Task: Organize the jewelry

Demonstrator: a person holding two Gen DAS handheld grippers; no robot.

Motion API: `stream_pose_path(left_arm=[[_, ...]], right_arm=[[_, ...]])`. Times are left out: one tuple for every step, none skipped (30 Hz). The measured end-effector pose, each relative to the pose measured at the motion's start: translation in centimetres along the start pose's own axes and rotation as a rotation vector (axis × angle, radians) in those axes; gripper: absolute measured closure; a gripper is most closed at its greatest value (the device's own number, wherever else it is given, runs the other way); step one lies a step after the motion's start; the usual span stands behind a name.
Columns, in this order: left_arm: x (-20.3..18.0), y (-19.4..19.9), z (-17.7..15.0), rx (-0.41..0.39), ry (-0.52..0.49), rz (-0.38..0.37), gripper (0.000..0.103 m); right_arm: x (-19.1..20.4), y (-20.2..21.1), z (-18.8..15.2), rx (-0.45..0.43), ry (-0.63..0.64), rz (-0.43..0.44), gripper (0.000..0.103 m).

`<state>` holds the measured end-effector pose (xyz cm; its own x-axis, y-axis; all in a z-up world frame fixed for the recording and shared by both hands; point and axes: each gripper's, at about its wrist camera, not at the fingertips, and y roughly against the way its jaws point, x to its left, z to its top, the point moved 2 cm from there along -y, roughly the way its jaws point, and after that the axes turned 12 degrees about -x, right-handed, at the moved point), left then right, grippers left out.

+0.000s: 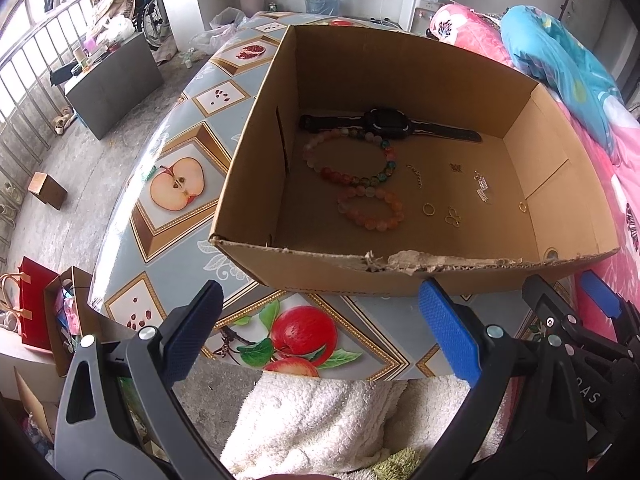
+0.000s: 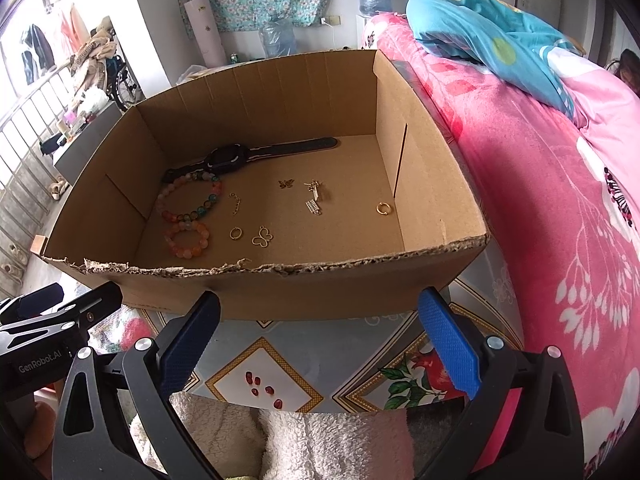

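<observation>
Jewelry, light, tiny and slippery, lies scattered in the cardboard box (image 2: 436, 216) at twelve o'clock, its gold ring (image 2: 384, 208) best pinched across the band, with left gripper (image 1: 316, 332) and right gripper (image 2: 320, 340) spread wide, empty.

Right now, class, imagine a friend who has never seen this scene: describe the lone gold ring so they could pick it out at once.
Start at the open brown cardboard box on the fruit-patterned tablecloth. On its floor, the jewelry clusters left and centre; go to the right-hand wall with the vertical slit. The small plain gold ring lies alone near the foot of that slit, apart from the oval gold ring beside the butterfly outline charm.
</observation>
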<state>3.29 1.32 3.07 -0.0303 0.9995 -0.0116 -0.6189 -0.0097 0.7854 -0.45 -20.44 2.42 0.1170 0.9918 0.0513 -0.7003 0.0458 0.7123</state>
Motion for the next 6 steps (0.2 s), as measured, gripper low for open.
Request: stream_pose_path(left_arm=[[-0.08,0.00,0.04,0.000,-0.001,0.000,0.008],[-0.09,0.00,0.00,0.000,-0.001,0.000,0.008],[-0.10,0.01,-0.01,0.000,0.000,0.000,0.008],[-0.10,0.01,-0.01,0.000,0.001,0.000,0.008],[-0.11,0.02,-0.02,-0.001,0.000,0.000,0.008],[-0.09,0.01,0.00,-0.001,0.000,0.000,0.008]], right_arm=[[0.00,0.00,0.00,0.000,0.000,0.000,0.006],[0.00,0.00,0.00,0.000,0.000,0.001,0.006],[-0.03,0.00,0.03,0.000,0.000,0.002,0.006],[-0.04,0.00,0.05,0.001,0.001,0.002,0.006],[-0.06,0.01,0.06,0.000,0.001,0.001,0.006],[-0.05,0.01,0.05,0.000,0.000,0.003,0.006]])
